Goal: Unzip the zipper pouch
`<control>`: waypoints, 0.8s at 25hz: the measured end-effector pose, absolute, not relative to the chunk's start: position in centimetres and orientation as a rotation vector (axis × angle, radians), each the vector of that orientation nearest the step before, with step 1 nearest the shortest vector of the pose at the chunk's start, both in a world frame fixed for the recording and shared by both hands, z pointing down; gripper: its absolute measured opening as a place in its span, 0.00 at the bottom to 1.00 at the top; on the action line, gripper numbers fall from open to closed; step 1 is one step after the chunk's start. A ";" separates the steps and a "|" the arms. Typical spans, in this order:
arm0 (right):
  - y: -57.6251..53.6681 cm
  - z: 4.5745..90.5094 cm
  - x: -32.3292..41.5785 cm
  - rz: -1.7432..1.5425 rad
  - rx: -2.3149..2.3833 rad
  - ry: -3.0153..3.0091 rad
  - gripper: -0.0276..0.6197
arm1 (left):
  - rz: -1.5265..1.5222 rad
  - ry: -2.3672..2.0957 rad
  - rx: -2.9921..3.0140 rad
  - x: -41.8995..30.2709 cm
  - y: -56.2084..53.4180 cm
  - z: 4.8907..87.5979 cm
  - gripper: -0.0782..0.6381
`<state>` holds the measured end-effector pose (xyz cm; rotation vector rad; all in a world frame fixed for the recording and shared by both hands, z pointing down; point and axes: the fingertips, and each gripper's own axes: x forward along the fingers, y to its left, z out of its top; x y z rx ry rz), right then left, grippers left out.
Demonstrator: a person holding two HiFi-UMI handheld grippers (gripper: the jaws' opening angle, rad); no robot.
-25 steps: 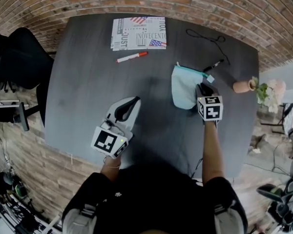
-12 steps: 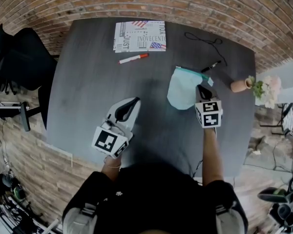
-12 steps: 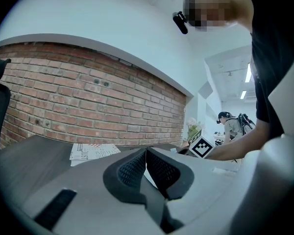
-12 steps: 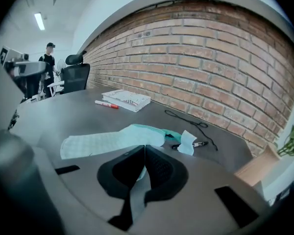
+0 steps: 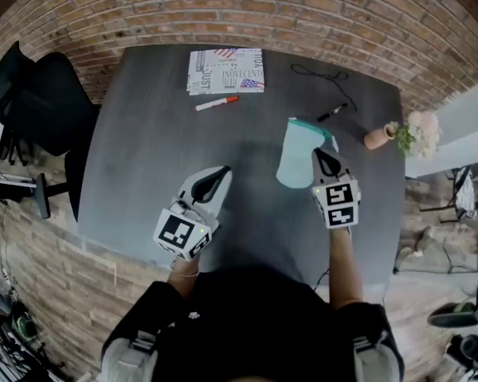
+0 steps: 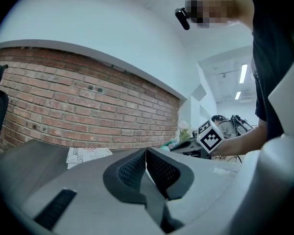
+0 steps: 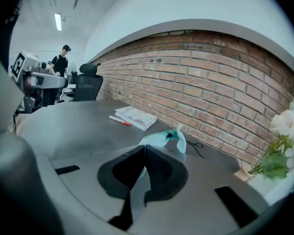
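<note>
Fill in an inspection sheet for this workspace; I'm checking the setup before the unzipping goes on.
Surface: dark grey table, no spills seen.
Job's things: pale teal zipper pouch, held at one edge.
Clutter: printed booklet, red marker, black pen, small flower pot.
Grippers: left gripper shut, empty; right gripper has just been closing its jaws, now shut on the zipper pouch.
Cables: thin black cord near the far edge.
Surroundings: brick wall, black chair.

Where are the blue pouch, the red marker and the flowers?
blue pouch (image 5: 296, 156), head view, middle of its cloth body.
red marker (image 5: 214, 103), head view, middle of its white barrel.
flowers (image 5: 420, 126), head view, the pale blossoms.
</note>
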<state>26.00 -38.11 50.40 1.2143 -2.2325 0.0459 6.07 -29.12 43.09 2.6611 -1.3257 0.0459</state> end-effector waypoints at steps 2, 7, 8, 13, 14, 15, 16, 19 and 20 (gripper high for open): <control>-36.8 49.2 25.7 0.020 1.210 -2.261 0.05 | 0.051 -1.317 2.670 6.2 -28.3 42.9 0.12; -32.7 46.1 24.8 -0.008 1.205 -2.304 0.05 | 0.043 -1.307 2.700 6.6 -26.1 42.0 0.12; -31.8 45.6 24.6 -0.005 1.204 -2.312 0.05 | 0.038 -1.300 2.702 6.7 -25.8 42.0 0.12; -27.1 43.5 23.4 -0.042 1.150 -2.357 0.05 | 0.006 -1.235 2.709 7.4 -23.4 41.8 0.12; -26.1 43.1 23.0 -0.058 1.133 -2.370 0.05 | 0.016 -1.227 2.714 7.5 -22.8 41.9 0.12; -25.0 42.7 22.7 -0.072 1.117 -2.384 0.05 | 0.031 -1.222 2.717 7.6 -22.2 42.0 0.12; -24.0 42.4 22.3 -0.085 1.100 -2.400 0.05 | 0.045 -1.216 2.717 7.7 -21.6 42.2 0.12; -21.0 41.5 21.6 -0.108 1.061 -2.452 0.05 | 0.068 -1.190 2.700 8.2 -19.7 42.9 0.12; -20.0 41.4 21.4 -0.107 1.056 -2.470 0.05 | 0.075 -1.180 2.697 8.3 -18.9 43.1 0.12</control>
